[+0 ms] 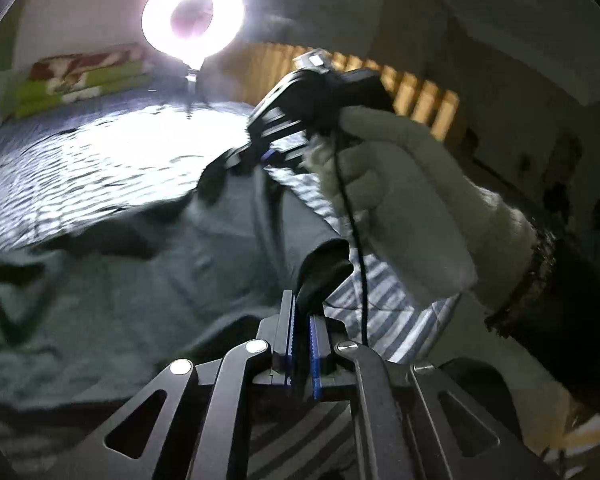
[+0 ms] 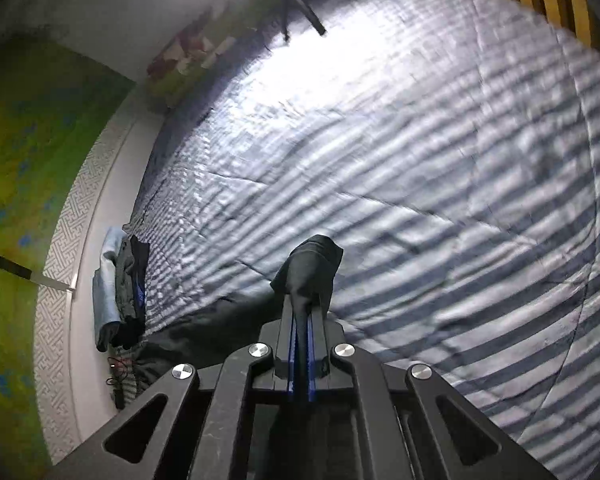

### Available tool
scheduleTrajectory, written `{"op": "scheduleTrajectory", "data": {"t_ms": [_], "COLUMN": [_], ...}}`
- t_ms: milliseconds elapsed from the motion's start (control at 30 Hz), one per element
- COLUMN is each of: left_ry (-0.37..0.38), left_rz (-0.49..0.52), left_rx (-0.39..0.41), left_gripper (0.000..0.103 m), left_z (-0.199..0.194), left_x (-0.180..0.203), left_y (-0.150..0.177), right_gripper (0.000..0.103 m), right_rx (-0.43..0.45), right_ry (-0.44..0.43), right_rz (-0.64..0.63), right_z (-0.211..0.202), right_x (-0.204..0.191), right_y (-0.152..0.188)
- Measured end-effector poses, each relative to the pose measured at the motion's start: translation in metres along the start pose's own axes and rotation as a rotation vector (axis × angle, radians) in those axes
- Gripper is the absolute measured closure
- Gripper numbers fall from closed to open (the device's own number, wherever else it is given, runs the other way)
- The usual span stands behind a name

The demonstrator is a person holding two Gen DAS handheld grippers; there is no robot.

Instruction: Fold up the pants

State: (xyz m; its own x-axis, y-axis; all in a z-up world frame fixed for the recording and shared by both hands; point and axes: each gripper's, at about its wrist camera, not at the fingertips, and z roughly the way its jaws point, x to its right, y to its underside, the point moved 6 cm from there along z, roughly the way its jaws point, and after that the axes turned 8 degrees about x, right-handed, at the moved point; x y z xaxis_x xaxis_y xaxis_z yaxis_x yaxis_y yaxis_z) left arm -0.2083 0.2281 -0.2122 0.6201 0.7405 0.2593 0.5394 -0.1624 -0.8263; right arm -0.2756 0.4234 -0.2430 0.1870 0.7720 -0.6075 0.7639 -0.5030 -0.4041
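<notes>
While clamped in both grippers (image 1: 302, 312) (image 2: 302, 320), soft dark pants (image 1: 140, 280), rumpled over striped quilted bedding (image 2: 420, 160).

Bed (image 2: 440, 168) covered by blue-and-white striped quilt (image 1: 100, 168), brightly lit at far end. Dark pants (image 1: 140, 280) spread on quilt, near end. Folded green-red-white blanket (image 1: 80, 76) at far edge by wall. Small clothes pile (image 2: 120, 292) on left edge.

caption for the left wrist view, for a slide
Left gripper and right gripper, in a gloved hand, each pinch dark pants over a striped bedspread.
</notes>
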Motion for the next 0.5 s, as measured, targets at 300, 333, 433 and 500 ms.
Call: {"op": "scheduleTrajectory", "data": {"t_ms": [300,333,433,500], "left_ry": [-0.118,-0.139,-0.200,-0.249], "left_rz": [-0.182,-0.203,-0.253,-0.290], "left_rx": [0.118,0.132,0.160,0.166], "left_gripper": [0.099,0.099,0.099,0.099], "left_z": [-0.091,-0.103,-0.139,-0.158], "left_x": [-0.075,-0.088,-0.122,-0.149], "left_y": [0.007,0.009,0.018,0.027], "right_gripper": [0.100,0.100,0.100,0.100], "right_rx": [0.043,0.036,0.011,-0.008], "right_ry": [0.039,0.034,0.026,0.024], "right_rz": [-0.234,-0.265,-0.337,-0.382], "right_z": [0.003,0.013,0.040,0.059], "right_x": [-0.139,-0.161,-0.211,-0.238], "right_y": [0.019,0.026,0.048,0.063]}}
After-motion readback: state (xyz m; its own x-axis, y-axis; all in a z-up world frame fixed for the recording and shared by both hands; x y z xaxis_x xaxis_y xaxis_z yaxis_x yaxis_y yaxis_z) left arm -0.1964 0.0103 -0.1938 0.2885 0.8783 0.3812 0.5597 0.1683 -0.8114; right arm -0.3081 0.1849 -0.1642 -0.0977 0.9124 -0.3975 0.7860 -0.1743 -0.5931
